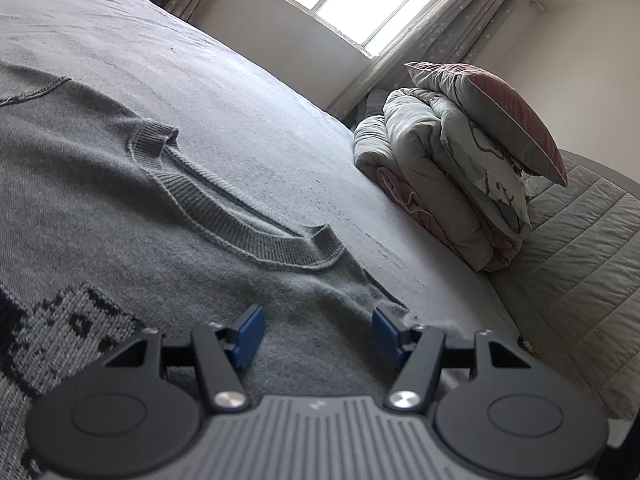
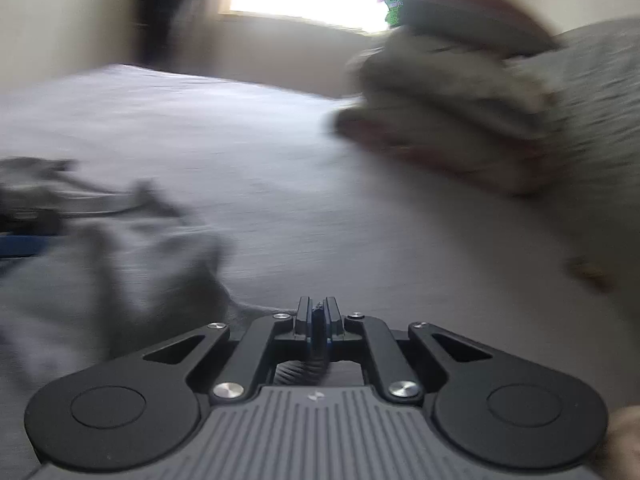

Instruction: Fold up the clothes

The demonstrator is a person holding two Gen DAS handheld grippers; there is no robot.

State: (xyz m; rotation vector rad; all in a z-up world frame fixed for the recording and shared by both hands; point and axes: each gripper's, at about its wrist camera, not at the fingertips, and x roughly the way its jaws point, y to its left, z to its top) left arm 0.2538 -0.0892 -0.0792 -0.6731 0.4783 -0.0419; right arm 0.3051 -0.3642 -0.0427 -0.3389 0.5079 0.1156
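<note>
A grey sweater (image 1: 168, 232) lies flat on the bed (image 1: 260, 92), collar toward the window. The left gripper (image 1: 318, 334) hovers over its shoulder area, jaws apart, nothing between them. The right gripper (image 2: 319, 320) has its jaws pinched together on a dark ribbed bit of knit, likely a cuff or hem. My worry: that thin pinch could slip if pulled hard, or the pull could drag the whole sweater crooked, since the left holds nothing down.
</note>
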